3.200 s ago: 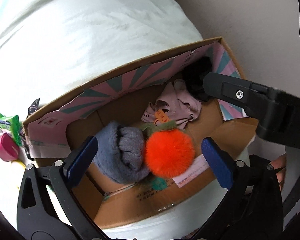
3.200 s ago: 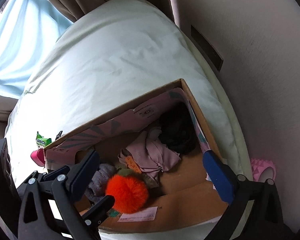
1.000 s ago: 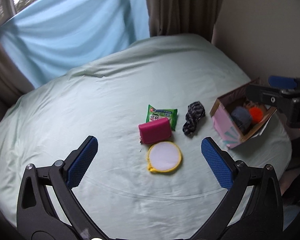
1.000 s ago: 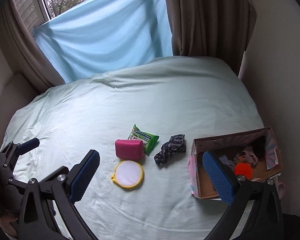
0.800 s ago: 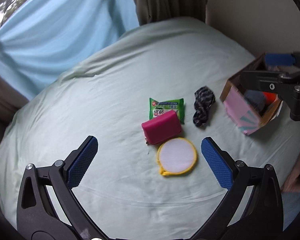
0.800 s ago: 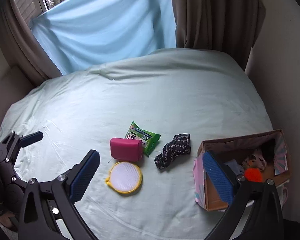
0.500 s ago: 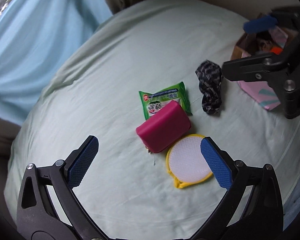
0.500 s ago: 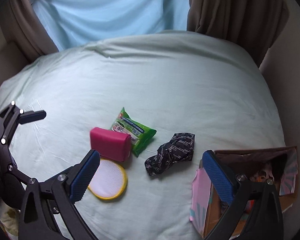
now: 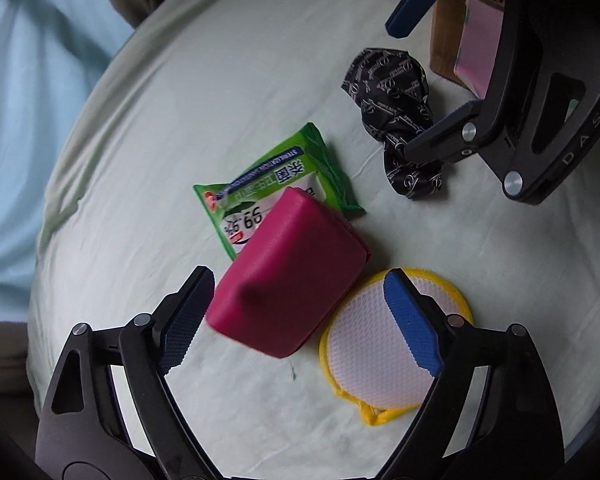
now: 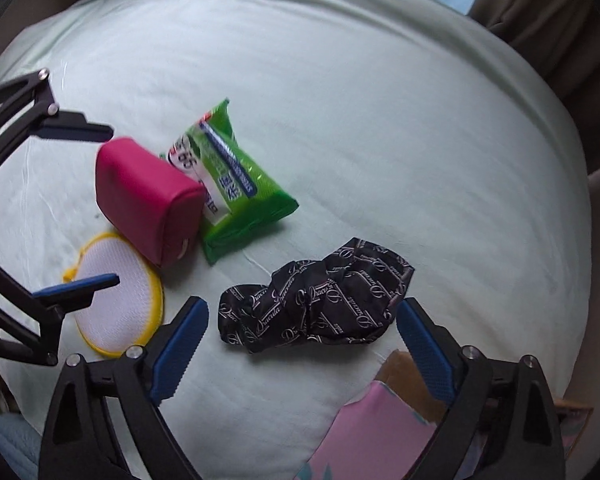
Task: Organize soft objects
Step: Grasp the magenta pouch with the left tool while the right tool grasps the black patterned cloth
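Four loose things lie on the bed (image 10: 379, 120): one pink pouch (image 9: 288, 272), one green packet (image 9: 311, 168), one yellow-rimmed mesh pad (image 9: 371, 352), one black patterned cloth (image 10: 319, 304). One box (image 10: 371, 428) sits by the right gripper (image 10: 301, 340). The left gripper (image 9: 300, 316) brackets the pouch, the right brackets the cloth; both jaws are closing, wide, pads not yet touching anything.
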Demonstrator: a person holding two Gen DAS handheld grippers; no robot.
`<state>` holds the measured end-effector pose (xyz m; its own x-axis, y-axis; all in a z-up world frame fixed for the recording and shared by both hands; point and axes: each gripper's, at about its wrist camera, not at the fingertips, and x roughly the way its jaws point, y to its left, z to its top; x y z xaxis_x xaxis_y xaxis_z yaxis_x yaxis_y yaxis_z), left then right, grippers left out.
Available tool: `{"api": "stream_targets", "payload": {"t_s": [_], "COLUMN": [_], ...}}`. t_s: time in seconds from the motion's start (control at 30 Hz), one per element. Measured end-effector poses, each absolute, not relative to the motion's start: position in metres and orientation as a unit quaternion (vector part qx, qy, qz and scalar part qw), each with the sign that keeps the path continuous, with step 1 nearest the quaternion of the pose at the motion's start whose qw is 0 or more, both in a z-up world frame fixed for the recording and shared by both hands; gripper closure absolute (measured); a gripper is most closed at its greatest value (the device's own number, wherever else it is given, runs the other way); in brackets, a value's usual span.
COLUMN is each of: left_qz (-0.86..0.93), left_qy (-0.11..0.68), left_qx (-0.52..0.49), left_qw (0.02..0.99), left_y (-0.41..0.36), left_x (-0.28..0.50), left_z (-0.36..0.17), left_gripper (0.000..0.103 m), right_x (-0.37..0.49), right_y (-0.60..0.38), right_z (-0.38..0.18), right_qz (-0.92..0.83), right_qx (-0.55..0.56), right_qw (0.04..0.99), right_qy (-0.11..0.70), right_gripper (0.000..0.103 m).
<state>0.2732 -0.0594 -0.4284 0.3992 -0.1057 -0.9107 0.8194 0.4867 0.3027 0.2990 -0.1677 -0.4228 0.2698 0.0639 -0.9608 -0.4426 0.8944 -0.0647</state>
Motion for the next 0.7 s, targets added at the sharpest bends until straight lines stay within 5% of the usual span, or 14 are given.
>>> {"api": "stream_targets", "payload": {"t_s": [0.43, 0.7], "left_qz": [-0.344, -0.362], "left_qy": [0.467, 0.511], "left_qx": [0.413, 0.362], "left_qw": [0.702, 0.690], "left_y": [-0.072, -0.063], "left_x": [0.295, 0.315], "left_z": [-0.465, -0.464], "left_gripper": [0.026, 0.044], "right_x": [0.322, 0.327], "right_y": [-0.157, -0.147], "right_z": [-0.477, -0.487], "right_qz": [0.166, 0.151], "right_qx": [-0.207, -0.225], "right_qw": [0.718, 0.714], "right_qy": [0.643, 0.646], "right_gripper": [0.017, 0.038]}}
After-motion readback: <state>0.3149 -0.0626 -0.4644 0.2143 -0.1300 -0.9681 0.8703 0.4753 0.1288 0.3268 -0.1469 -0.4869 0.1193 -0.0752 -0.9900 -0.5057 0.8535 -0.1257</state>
